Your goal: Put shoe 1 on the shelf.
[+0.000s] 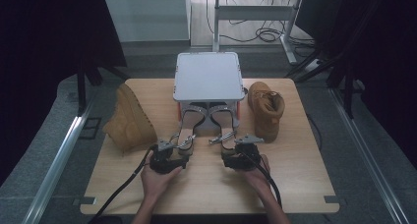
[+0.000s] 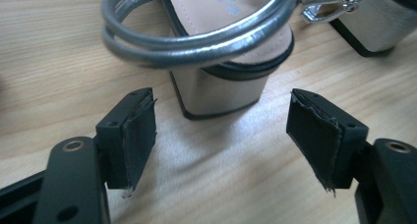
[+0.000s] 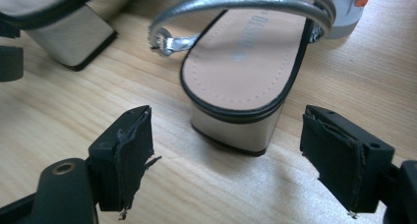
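High view, left to right: tan boot (image 1: 127, 121) lying on its side; left gripper (image 1: 169, 153), jaws apart, at the heel of the left silver sandal (image 1: 189, 126); right silver sandal (image 1: 222, 125), right gripper (image 1: 235, 150) behind its block heel, jaws wide; upright tan boot (image 1: 266, 108). Grey box (image 1: 208, 76) behind the sandals on the wooden table (image 1: 295, 175).

Left claw (image 2: 221, 130) spread wide, jaws apart, just short of silver sandal's block heel (image 2: 221, 94) on wooden table (image 2: 49, 62). Double silver ankle strap (image 2: 196, 37) arched above; second sandal's heel (image 2: 378, 30) upper right.
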The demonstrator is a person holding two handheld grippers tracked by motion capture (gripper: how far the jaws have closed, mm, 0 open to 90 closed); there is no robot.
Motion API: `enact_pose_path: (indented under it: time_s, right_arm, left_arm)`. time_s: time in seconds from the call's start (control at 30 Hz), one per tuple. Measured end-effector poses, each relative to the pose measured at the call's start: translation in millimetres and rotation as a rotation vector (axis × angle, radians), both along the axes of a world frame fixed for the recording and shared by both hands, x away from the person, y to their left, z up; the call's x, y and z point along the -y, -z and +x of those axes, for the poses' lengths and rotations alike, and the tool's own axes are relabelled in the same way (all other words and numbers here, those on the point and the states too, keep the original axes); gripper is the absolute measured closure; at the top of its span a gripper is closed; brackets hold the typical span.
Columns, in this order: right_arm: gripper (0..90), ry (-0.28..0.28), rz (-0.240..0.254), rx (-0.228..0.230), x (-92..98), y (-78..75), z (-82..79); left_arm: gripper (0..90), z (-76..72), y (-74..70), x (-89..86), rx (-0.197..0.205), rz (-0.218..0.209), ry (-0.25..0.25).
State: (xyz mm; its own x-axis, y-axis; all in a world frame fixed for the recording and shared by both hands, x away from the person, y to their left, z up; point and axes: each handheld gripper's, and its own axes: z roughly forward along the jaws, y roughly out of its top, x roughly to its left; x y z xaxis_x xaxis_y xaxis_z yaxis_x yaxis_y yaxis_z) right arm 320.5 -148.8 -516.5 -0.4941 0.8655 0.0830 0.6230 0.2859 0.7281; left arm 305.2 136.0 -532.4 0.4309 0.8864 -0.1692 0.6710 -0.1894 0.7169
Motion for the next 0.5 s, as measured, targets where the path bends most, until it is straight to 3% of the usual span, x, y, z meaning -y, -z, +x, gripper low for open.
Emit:
enact_pose_path:
  time_s: [0.33, 0.5]
  right_arm:
    - [23.5, 0.018, -0.055, 0.033, -7.1, 9.9, 11.8]
    - [26.4, 0.015, -0.058, 0.046, -13.9, 14.5, 17.1]
  left_arm:
    - [29.9, 17.0, 4.6, 17.1, 0.026, 0.03, -0.017]
    - [32.3, 24.0, 7.2, 21.7, 0.047, 0.03, -0.045]
